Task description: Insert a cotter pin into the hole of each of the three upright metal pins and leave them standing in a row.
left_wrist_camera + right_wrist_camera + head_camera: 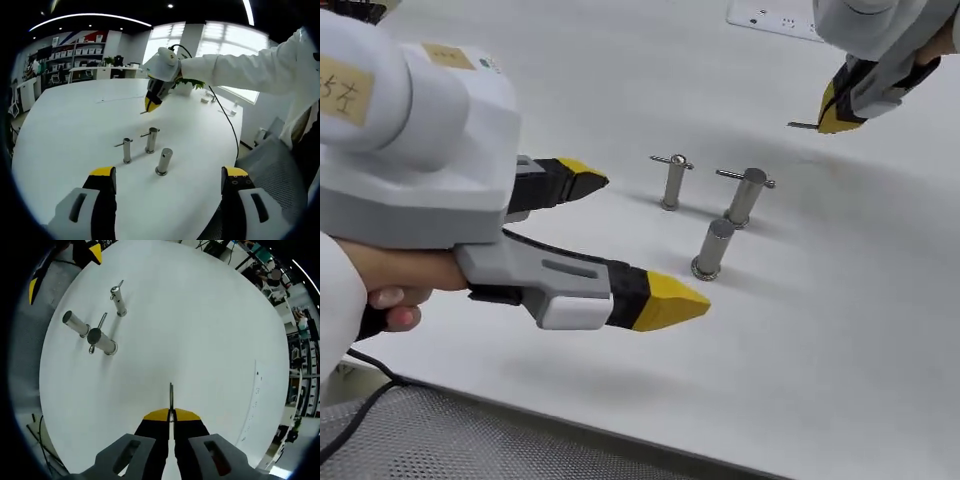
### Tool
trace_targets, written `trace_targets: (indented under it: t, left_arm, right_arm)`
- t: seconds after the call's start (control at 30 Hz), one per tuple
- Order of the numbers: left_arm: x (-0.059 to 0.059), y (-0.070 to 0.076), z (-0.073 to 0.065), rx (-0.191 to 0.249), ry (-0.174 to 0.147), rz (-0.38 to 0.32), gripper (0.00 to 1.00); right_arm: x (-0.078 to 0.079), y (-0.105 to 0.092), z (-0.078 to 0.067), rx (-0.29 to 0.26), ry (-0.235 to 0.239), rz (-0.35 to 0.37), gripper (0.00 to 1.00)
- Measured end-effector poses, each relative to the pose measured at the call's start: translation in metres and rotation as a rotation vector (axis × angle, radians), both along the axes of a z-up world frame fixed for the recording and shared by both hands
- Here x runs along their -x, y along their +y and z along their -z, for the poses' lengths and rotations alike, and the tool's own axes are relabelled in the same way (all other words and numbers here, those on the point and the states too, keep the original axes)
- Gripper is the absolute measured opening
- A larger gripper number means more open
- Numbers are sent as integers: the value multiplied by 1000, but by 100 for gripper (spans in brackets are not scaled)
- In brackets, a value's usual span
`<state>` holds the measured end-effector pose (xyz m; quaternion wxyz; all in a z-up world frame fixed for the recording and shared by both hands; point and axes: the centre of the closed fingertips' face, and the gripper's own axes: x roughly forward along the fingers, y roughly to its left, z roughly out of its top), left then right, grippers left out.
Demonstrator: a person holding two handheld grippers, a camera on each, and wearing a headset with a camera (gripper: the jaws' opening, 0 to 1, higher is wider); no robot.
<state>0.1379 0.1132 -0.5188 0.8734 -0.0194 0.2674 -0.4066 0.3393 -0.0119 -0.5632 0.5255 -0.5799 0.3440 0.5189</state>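
Note:
Three upright metal pins stand on the white table. The far-left pin (672, 182) and the far-right pin (745, 197) each carry a cotter pin through the top; the near pin (713, 250) has none. My left gripper (645, 245) is open, low and left of the pins, its yellow fingertips (103, 172) wide apart. My right gripper (832, 112) hangs above the table at the upper right, shut on a cotter pin (171, 394) that sticks out past its tips. The pins lie far to the left in the right gripper view, near pin (75, 322).
A white power strip (775, 18) lies at the table's far edge. The near table edge (570, 420) runs along the bottom, with a black cable and grey mesh below it. A potted plant (186, 86) and cables sit at the far side.

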Motion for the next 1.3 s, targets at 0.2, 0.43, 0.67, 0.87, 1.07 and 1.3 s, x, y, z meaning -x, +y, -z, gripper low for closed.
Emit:
trace_targets:
  t: [0.2,0.43,0.67,0.87,1.07,1.3]
  left_arm:
    - [-4,1,-4,11,-17,-26,93]
    - [-5,1,-9,31,-6,-47,96]
    - [-11,3,-15,72,13,-94,95]
    - [-19,2,-25,108,5,-111,93]
    - [-30,1,-28,126,11,-109,86]
    - [-36,-8,-29,125,8,-92,79]
  right_arm:
    - [19,-5,-14,-40,-50,-32,0]
    - [43,-4,-27,-110,-98,-44,0]
    - [62,0,-40,-207,-161,-21,0]
    - [74,6,-52,-283,-220,-18,0]
    - [82,10,-59,-329,-278,-16,0]
    - [94,17,-69,-363,-327,-25,0]
